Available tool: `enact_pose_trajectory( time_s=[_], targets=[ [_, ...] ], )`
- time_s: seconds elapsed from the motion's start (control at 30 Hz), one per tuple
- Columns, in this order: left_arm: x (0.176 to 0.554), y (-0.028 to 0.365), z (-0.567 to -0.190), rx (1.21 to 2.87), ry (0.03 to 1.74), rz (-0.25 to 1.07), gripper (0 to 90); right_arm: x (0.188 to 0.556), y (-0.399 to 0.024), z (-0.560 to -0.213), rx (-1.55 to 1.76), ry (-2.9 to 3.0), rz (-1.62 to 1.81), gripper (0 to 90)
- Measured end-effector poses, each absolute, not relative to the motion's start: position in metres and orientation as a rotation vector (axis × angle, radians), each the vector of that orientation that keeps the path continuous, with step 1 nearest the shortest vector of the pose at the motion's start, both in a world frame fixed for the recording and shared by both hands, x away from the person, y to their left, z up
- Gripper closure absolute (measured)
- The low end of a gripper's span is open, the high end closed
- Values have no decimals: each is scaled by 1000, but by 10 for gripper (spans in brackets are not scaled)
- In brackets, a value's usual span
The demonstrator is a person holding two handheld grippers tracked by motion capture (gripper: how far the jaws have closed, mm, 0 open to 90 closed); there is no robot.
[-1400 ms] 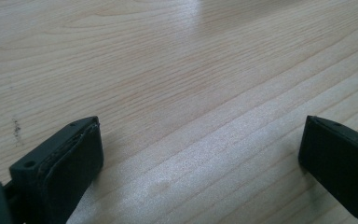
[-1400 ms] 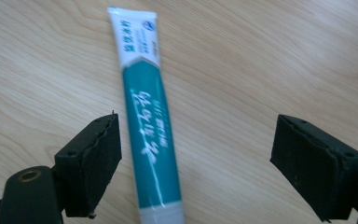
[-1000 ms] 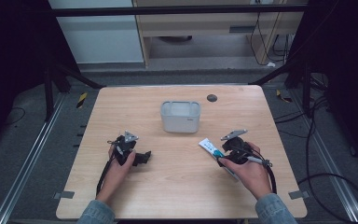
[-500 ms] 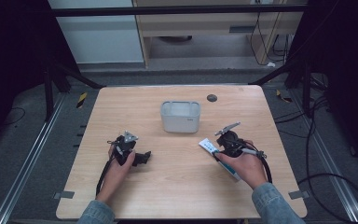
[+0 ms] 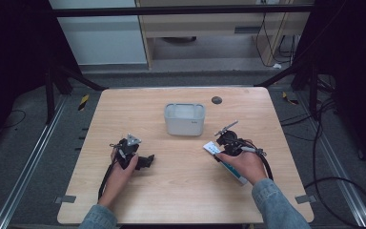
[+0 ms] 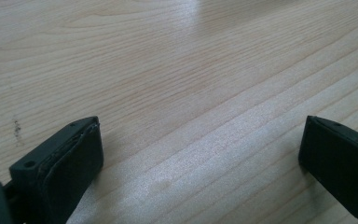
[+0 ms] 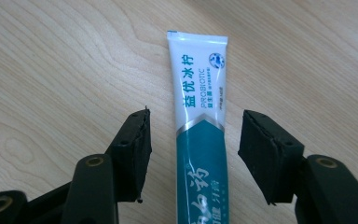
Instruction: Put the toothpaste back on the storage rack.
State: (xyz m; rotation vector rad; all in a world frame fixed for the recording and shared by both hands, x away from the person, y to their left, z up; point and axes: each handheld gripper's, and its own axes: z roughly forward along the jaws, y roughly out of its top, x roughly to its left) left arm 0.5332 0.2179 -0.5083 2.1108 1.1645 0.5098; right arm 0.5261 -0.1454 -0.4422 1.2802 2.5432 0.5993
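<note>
Right hand (image 5: 245,162) comes in from the bottom edge of the high view, forearm angled toward 11 o'clock, with the right gripper (image 7: 193,151) tipped down over the toothpaste tube (image 7: 200,126). Its jaws have just been closing in, but they're parted, one on each side of the tube with bare wood visible between pads and tube, so it isn't squeezed.

The tube lies flat on the wooden table (image 5: 181,191), at about 4 o'clock from the grey bin (image 5: 185,119). Its long axis runs 10 to 4 in the high view, flat crimped white end toward 10. Teal lower half, white top, and I can read "PROBIOTIC" beside Chinese characters.

Left hand (image 5: 121,167) rests knuckles-up near the left side of the table. The left gripper (image 6: 200,158) is spread wide over bare wood.
</note>
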Motion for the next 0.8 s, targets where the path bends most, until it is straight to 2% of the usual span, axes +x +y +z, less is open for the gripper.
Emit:
enact_pose_trajectory(
  time_s=[0.27,0.8],
  targets=[
    [533,218,-508,2111,1164,510,0,538,-146,-460,1322,2569,545,466],
    [533,218,-508,2111,1163,509,0,546,-144,-469,1346,2596,510,526]
  ],
)
